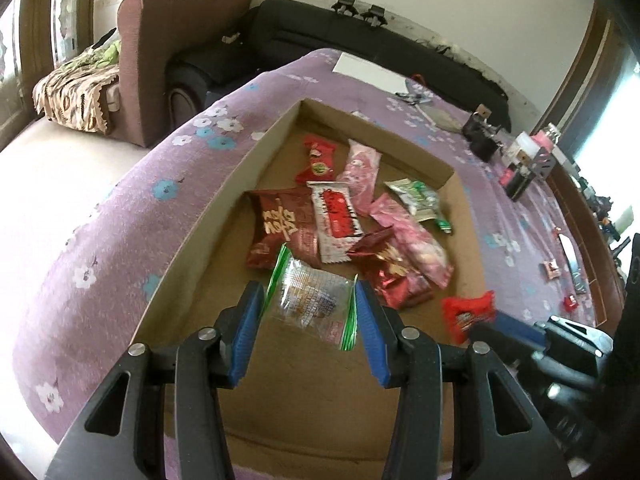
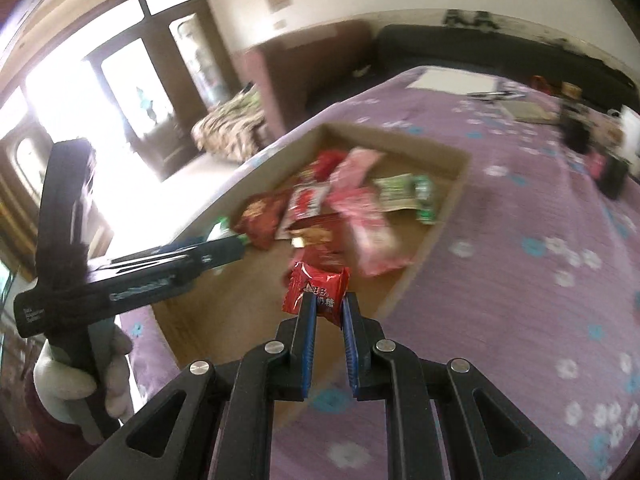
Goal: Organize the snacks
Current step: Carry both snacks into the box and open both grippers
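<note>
A shallow cardboard box (image 1: pixel 256 160) lies on the purple flowered cloth and holds several snack packets: red, pink, white-and-red and green ones. My left gripper (image 1: pixel 310 298) is open over the box's near part, its blue pads on either side of a clear zip bag (image 1: pixel 310 300) with a green seal, which seems to lie loose between them. My right gripper (image 2: pixel 328 306) is shut on a small red candy packet (image 2: pixel 316 290), held above the box's near right edge (image 2: pixel 416 268). That packet also shows in the left wrist view (image 1: pixel 468 312).
More small red packets (image 1: pixel 552 268) lie on the cloth right of the box. Black devices and small boxes (image 1: pixel 520 160) stand along the far right. White paper (image 1: pixel 372 70) lies at the back. A brown armchair (image 1: pixel 160 52) and a black sofa (image 1: pixel 360 36) stand beyond.
</note>
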The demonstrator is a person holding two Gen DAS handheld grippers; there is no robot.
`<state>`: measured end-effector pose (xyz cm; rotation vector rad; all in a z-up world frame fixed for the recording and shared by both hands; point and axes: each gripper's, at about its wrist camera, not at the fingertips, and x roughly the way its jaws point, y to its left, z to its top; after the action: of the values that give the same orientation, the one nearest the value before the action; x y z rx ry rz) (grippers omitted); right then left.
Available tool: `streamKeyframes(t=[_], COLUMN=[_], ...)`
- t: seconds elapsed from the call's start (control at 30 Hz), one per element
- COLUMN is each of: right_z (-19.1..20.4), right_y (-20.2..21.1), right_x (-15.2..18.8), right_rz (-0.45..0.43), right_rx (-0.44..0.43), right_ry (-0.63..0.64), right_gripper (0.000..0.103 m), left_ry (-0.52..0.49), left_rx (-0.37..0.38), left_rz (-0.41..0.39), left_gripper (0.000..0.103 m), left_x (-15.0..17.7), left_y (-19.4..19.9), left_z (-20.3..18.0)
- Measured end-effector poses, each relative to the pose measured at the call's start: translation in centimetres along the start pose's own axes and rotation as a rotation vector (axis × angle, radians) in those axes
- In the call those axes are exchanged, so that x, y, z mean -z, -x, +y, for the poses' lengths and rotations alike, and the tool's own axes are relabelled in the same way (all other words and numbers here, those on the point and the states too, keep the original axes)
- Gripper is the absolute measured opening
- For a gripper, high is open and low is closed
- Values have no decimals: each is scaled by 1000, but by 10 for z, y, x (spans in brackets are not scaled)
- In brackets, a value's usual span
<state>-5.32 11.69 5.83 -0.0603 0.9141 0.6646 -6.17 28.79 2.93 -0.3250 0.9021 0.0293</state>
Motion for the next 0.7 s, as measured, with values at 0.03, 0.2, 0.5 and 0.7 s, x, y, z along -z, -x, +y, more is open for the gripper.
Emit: streamKeyframes(t=[0.03,0.2,0.5,0.7], right_z=[7,24,33,33], right_y=[-8,-36,-54,-47], right_x=[-2,-7,-10,-10], right_rz=[15,64,82,57], right_rx=[-6,-23,-29,-39], right_ry=[14,44,53,45], right_gripper=[13,13,17,31], left_ry=[3,28,64,89], left_rx=[-4,-19,19,46], left_rz=[8,33,21,-1], left_gripper=[46,46,54,54], left_x=[-1,-5,-8,-6], left_y=[-3,-10,-1,15], left_z=[1,11,15,11])
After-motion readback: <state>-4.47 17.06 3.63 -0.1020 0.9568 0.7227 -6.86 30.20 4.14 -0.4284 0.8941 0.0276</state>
